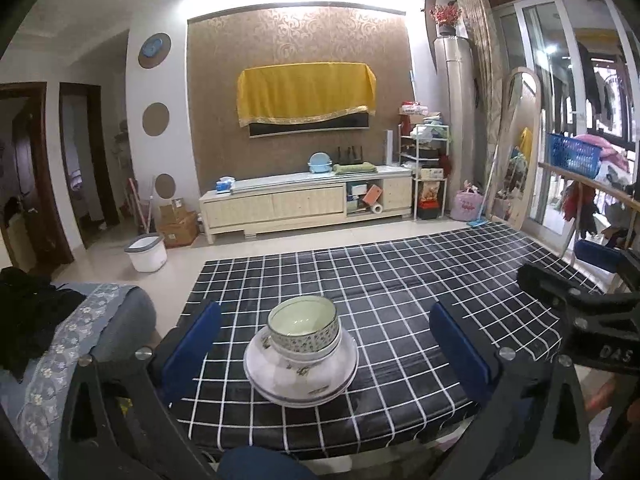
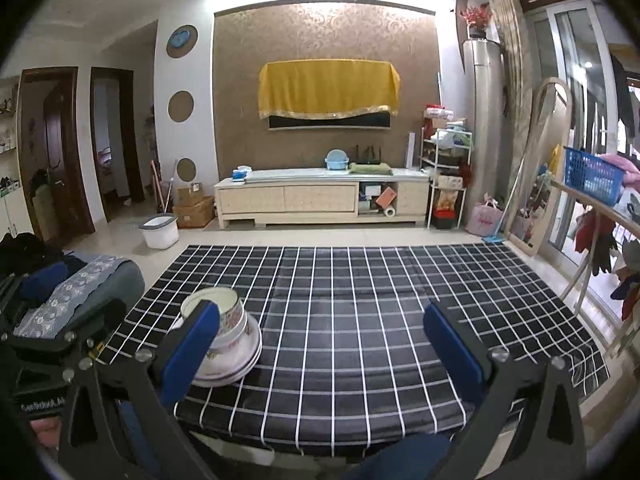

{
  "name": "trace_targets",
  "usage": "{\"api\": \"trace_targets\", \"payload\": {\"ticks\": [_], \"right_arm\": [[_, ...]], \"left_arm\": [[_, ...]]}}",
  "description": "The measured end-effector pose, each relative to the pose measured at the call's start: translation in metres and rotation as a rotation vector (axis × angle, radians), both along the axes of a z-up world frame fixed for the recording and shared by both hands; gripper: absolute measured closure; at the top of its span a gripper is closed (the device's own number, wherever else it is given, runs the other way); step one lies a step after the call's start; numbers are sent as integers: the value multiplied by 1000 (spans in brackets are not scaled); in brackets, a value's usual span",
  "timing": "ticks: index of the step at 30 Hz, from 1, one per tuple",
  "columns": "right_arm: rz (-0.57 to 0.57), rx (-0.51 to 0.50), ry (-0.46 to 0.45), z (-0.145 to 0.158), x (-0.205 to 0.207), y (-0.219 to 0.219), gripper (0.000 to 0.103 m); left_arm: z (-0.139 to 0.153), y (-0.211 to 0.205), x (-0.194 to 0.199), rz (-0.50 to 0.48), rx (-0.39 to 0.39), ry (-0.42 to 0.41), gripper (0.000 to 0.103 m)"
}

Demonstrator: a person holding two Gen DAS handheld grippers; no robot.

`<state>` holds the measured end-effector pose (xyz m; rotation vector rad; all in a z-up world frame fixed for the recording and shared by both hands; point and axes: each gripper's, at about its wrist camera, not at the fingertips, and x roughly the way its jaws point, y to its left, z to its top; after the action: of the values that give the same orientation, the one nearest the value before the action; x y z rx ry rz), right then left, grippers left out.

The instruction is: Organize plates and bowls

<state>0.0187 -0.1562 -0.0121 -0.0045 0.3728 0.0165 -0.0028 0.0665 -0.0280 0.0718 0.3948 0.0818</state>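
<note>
A stack of white patterned plates (image 1: 300, 376) with nested bowls (image 1: 304, 326) on top stands near the front of a table covered in a black checked cloth (image 1: 400, 280). My left gripper (image 1: 324, 344) is open and empty, its blue pads on either side of the stack and apart from it. In the right wrist view the same plates (image 2: 236, 360) and bowls (image 2: 224, 312) sit at the front left, partly hidden by the left blue pad. My right gripper (image 2: 324, 344) is open and empty over bare cloth (image 2: 360, 300), to the right of the stack.
A grey sofa arm with a lace cover (image 1: 80, 332) and dark clothes lies left of the table. The right gripper's black body (image 1: 580, 312) shows at the right of the left wrist view. A white bucket (image 2: 160, 232) and a TV cabinet (image 2: 320, 200) stand beyond.
</note>
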Motion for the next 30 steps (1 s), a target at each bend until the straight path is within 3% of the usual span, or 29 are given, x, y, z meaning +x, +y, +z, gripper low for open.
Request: {"api": "trace_targets", "payload": {"ticks": [6, 30], "right_arm": [[23, -52, -15, -3, -13, 12, 0], [2, -89, -9, -8, -19, 22, 0]], "left_arm": [[0, -5, -14, -3, -16, -3, 0], [-5, 2, -20, -16, -70, 32, 0]]}}
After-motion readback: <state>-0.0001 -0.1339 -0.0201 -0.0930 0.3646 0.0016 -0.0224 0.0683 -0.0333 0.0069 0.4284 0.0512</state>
